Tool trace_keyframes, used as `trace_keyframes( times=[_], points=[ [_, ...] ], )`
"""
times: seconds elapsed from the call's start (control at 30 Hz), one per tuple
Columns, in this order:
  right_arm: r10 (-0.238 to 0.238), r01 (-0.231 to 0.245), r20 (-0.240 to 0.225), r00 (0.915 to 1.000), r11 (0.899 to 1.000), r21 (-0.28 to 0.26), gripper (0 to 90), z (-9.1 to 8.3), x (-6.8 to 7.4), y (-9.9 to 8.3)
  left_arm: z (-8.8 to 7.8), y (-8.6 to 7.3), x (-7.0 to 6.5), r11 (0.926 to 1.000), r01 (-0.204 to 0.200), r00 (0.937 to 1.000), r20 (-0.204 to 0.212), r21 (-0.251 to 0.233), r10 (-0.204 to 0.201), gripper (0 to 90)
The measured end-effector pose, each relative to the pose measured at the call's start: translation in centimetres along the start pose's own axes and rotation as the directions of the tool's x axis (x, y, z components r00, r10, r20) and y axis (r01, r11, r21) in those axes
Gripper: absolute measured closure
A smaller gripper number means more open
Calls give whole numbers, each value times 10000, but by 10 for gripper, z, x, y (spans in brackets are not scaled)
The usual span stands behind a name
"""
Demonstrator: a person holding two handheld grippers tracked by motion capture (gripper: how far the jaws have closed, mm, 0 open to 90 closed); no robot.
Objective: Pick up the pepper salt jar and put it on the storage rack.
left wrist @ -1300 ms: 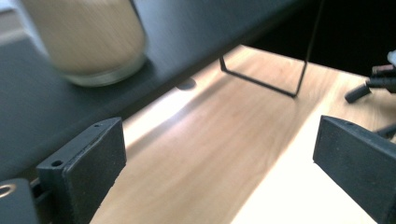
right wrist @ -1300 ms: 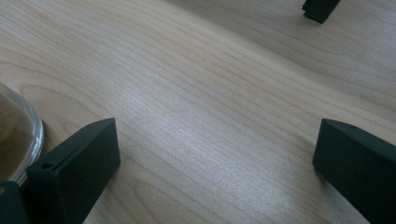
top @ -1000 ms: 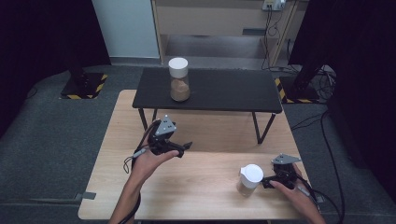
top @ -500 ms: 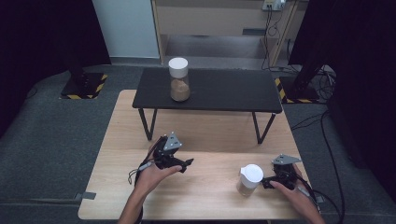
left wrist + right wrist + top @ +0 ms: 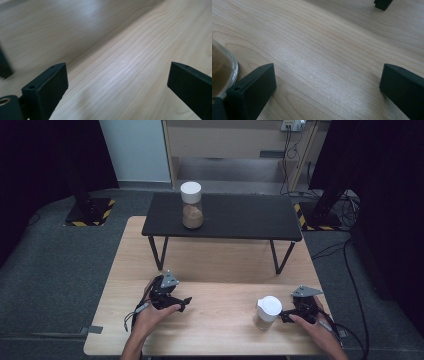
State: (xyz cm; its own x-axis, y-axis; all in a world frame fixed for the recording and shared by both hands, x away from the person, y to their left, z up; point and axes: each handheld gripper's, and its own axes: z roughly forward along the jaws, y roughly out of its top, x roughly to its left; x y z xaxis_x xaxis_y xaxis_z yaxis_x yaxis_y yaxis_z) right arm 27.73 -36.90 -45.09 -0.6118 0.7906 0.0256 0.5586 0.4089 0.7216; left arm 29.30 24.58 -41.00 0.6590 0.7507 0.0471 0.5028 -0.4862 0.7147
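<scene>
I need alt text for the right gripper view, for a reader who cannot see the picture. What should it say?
The right gripper hovers open just above a pale wooden table, its two black jaws wide apart with only bare wood between them. At the left edge, beside the left jaw, curves the base of a clear glass jar of brown powder.

A white-lidded glass jar (image 5: 268,313) holding brown powder stands upright near the wooden table's front edge

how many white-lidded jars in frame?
2. One jar stands on the black side table, toward its left end. The other jar stands on the wooden table near its front right, just beside the right gripper. None seem hidden.
</scene>
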Motion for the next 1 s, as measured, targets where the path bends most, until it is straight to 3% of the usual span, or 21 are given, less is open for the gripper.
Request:
trace_keyframes(
  times=[0.17, 0.23, 0.37, 0.6, 0.8, 1.0],
  points=[
    [25, -25, 4, 10000, 10000, 17, 16, -1, 1, 0, -7, -8, 7, 9986, 455, 9966, -704, 256, -436, 21],
    [8, -8, -1, 10000, 10000, 3, 16, -1, 1, -1, -9, -13, 13, 9964, 816, 9934, -827, 227, -795, 21],
    [5, -5, -5, 10000, 10000, 2, 16, -2, 1, -1, -12, -18, 18, 9916, 1225, 9835, -1393, 406, -1157, 23],
    [21, -21, -2, 10000, 10000, 4, 16, -2, 1, -2, -13, -25, 24, 9812, 1868, 9681, -1788, 494, -1753, 22],
    [2, -2, -1, 10000, 10000, -1, 16, -2, 1, -2, -9, -23, 23, 9752, 2085, 9597, -2076, 742, -1894, 22],
    [20, -20, 1, 10000, 10000, 4, 16, -2, 1, -2, -5, -22, 23, 9732, 2104, 9593, -2112, 927, -1873, 19]
  ],
)
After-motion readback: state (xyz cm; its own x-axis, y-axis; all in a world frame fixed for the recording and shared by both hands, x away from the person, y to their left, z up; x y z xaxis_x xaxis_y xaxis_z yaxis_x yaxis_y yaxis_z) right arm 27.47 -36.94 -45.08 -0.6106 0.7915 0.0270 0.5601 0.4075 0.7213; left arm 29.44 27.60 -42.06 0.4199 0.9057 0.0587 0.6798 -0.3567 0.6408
